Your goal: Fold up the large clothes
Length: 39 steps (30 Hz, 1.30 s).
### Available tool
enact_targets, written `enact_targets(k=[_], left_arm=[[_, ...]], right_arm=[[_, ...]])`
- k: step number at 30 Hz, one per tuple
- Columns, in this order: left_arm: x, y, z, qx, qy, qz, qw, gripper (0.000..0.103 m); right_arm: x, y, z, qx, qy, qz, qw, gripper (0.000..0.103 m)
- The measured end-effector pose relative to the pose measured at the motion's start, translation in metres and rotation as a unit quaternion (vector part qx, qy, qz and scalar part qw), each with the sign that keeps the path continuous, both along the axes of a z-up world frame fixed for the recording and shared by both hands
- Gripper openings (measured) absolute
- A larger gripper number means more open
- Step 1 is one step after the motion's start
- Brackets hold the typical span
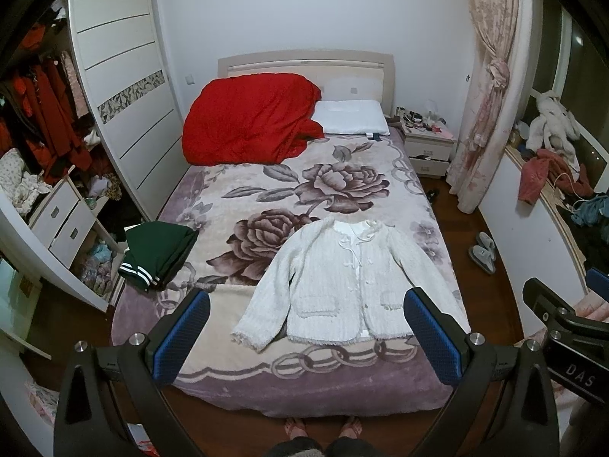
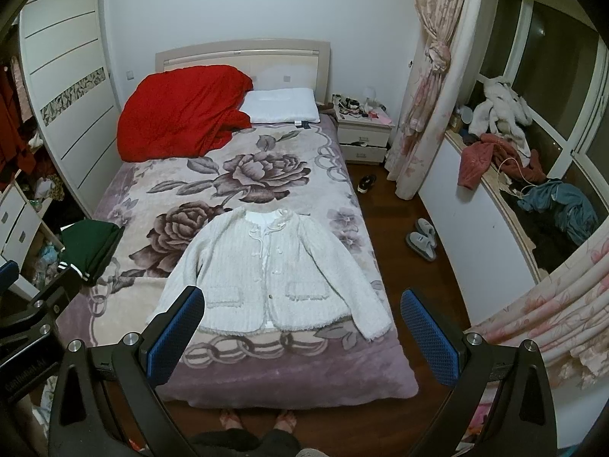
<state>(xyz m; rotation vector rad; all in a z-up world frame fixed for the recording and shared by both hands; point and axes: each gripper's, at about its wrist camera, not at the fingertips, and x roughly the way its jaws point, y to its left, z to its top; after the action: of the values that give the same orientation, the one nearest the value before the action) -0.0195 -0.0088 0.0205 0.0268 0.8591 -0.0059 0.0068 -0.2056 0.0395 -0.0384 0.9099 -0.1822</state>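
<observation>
The white cardigan (image 1: 342, 285) lies flat and unfolded on the bed (image 1: 304, 384); left tool (image 1: 304, 339) and right tool (image 2: 300, 337) hover open, empty; all folding remains.

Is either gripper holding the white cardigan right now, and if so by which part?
Nothing is held. The left gripper and right gripper are both open, raised above the bed's foot, clear of the white cardigan, which lies flat on the blanket.

Home bedroom: bed (image 1: 236, 381), wardrobe (image 1: 125, 76).
</observation>
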Motion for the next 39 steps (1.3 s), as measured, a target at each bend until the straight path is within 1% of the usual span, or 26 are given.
enact_targets(k=[9,16,17,18,25,28,31,33,35,36,38,39], left_arm=[[0.001,0.0,0.001,0.001,-0.002,0.0,1.0,0.103],[0.008,0.003,0.006,-0.001,-0.007,-0.002,1.0,0.103],[0.011,0.003,0.007,-0.002,-0.007,-0.002,1.0,0.103],[0.007,0.002,0.003,-0.002,-0.007,-0.003,1.0,0.103],[0.004,0.002,0.001,-0.001,-0.008,-0.002,1.0,0.103],[0.006,0.003,-0.002,-0.003,-0.006,-0.005,1.0,0.103],[0.016,0.005,-0.008,-0.008,0.002,-0.01,0.9999,0.103],[0.023,0.009,-0.013,-0.011,0.003,-0.012,0.9999,0.103],[0.035,0.011,-0.022,-0.004,-0.002,-0.015,0.9999,0.103],[0.044,0.011,-0.029,0.003,-0.011,-0.017,0.9998,0.103],[0.059,0.012,-0.047,0.022,-0.028,-0.011,0.9993,0.103],[0.066,0.012,-0.059,0.032,-0.035,-0.006,0.9989,0.103]], right_arm=[[0.0,0.0,0.0,0.0,-0.001,-0.001,1.0,0.103],[0.011,0.001,0.015,-0.002,-0.004,-0.002,1.0,0.103],[0.007,0.0,0.012,-0.002,-0.005,-0.002,1.0,0.103],[0.009,0.001,0.015,-0.002,-0.004,-0.001,1.0,0.103],[0.006,0.0,0.011,-0.001,-0.005,-0.002,1.0,0.103],[0.011,0.001,0.013,-0.001,-0.002,-0.003,1.0,0.103],[0.02,0.003,0.01,0.0,0.002,-0.008,1.0,0.103],[0.031,0.005,-0.001,0.0,0.009,-0.014,1.0,0.103],[0.044,0.003,-0.01,0.008,0.016,-0.024,1.0,0.103],[0.051,0.0,-0.018,0.013,0.017,-0.029,0.999,0.103],[0.068,-0.012,-0.042,0.027,0.015,-0.037,0.999,0.103],[0.076,-0.02,-0.06,0.034,0.018,-0.043,0.998,0.103]])
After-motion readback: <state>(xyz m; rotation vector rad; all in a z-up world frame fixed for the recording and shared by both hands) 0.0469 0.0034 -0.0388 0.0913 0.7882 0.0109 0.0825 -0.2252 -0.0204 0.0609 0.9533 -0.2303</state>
